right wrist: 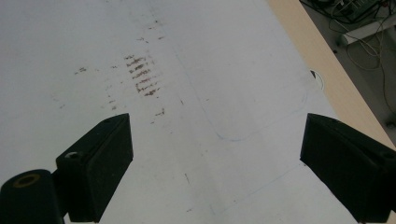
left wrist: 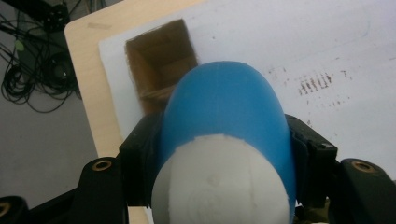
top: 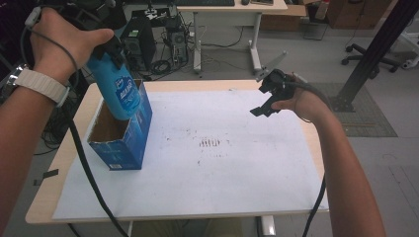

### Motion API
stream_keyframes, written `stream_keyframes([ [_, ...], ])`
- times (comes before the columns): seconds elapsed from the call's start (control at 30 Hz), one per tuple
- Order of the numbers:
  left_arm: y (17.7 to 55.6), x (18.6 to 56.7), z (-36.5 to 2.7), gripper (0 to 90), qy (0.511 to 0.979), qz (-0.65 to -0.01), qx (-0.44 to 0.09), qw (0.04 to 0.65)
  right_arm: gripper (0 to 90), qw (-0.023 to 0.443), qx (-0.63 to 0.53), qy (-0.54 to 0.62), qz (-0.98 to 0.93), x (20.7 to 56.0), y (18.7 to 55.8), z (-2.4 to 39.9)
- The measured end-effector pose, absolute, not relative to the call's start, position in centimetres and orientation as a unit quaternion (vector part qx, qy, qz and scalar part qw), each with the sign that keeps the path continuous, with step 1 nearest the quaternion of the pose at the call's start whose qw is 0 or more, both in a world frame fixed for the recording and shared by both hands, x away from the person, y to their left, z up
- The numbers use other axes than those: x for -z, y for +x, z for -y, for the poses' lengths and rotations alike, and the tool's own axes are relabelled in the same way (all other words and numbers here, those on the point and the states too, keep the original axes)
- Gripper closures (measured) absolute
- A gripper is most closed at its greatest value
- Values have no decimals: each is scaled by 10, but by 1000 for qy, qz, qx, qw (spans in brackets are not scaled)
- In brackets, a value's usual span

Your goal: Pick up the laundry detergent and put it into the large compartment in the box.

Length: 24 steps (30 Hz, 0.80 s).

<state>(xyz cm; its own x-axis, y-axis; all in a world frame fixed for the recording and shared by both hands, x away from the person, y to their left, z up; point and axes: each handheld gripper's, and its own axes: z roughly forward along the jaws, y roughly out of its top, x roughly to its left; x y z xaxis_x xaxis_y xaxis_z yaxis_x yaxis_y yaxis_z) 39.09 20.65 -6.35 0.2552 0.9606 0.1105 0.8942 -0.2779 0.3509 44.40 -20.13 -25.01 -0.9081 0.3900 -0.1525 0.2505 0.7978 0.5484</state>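
Bottle point(top: 120, 94): blue plastic with a printed label and a white end; held tilted, its lower end just inside the open top of the box. In the left gripper view point(left wrist: 224, 121) the white end faces the camera and the blue body points down at the opening.
Hold on bottle: the left gripper point(top: 109, 49) has its two black jaws clamped on the bottle's sides, near the upper end; gripping high likely leaves the lower body free to pass the box rim.
Box point(top: 126, 143): blue carton, top open, brown inside, standing upright near the table's left edge; its cavity point(left wrist: 161, 70) looks empty apart from the bottle's tip.
Step in hand: judged to be the bottle's passage through the box mouth; the tilt suggests it still has to be squared with the narrow opening.
Right gripper point(top: 269, 98): raised over the far right of the table, jaws wide apart with nothing between them point(right wrist: 215, 163); well apart from the box, probably waiting clear.
Sheet point(top: 222, 173): white paper over the table, with brownish scuff marks point(top: 210, 143) mid-sheet.
Table point(top: 44, 197): light wood, edge showing around the sheet.
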Motion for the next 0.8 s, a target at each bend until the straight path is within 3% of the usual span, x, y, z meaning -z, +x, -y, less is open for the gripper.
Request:
stream_keyframes([
  [0.8,396,77,-238,378,754,-628,-168,89,93,130,-270,170,-939,251,445,201],
])
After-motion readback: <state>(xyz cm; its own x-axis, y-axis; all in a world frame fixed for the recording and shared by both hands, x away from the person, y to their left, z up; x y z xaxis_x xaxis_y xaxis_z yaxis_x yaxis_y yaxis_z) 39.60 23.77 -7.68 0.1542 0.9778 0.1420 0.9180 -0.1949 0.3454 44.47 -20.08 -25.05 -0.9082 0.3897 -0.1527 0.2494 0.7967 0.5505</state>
